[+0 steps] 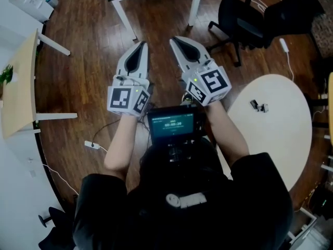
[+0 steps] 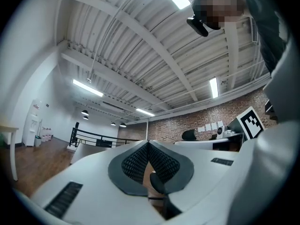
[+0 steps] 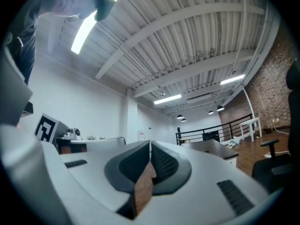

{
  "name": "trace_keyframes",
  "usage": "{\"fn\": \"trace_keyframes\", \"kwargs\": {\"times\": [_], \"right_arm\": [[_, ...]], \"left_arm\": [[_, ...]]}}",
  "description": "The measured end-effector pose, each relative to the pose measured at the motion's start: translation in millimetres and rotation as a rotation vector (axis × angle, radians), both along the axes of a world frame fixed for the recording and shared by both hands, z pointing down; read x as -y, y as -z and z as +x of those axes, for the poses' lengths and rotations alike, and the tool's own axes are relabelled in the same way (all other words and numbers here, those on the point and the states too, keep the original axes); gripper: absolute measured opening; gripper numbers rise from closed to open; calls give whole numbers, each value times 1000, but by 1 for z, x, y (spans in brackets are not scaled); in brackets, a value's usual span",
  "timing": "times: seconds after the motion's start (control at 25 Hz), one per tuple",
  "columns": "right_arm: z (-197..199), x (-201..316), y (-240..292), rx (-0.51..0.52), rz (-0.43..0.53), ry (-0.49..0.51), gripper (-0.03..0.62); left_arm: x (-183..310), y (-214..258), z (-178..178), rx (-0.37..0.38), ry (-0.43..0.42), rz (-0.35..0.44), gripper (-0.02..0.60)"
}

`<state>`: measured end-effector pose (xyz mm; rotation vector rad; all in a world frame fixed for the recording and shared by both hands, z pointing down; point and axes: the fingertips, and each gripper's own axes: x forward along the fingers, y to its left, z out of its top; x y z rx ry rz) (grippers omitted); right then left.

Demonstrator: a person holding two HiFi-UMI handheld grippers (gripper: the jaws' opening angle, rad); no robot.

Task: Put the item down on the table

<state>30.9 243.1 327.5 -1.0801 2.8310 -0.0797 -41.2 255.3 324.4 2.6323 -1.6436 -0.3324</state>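
Observation:
My left gripper [image 1: 141, 46] and right gripper [image 1: 176, 39] are raised side by side in front of the person's chest, over the wooden floor. Each has its jaws together, with nothing between them. In the left gripper view the dark pads [image 2: 140, 161] meet at the tips of the left gripper [image 2: 148, 142], which points at the ceiling. The right gripper [image 3: 150, 142] looks the same in the right gripper view. A small dark item [image 1: 258, 106] lies on the round white table [image 1: 281, 139] to the right, apart from both grippers.
A black office chair [image 1: 243, 19] stands behind the round table. A white-legged table [image 1: 193, 4] is at the top and a light wooden desk [image 1: 21, 82] at the left. A white plug and cable [image 1: 92, 145] lie on the floor. A screen device [image 1: 171, 124] hangs at the person's chest.

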Motion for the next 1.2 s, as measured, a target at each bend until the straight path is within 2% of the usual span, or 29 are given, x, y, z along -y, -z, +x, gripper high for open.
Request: {"fn": "trace_keyframes", "kwargs": {"times": [0.08,0.4,0.76,1.2], "right_arm": [[-1,-24,4,-3,0,-1,12],[6,-51,-7,-6,-35,24,12],[7,-55,-25,-11,-96,26,11],[11,-54,-18,6,-84,34,11]], "left_arm": [[-23,3,0,-7,-5,0,0],[-45,5,15,-21,-1,2,2],[-53,-4,22,-8,18,-30,2],[-55,-1,26,-5,18,-26,2]]}}
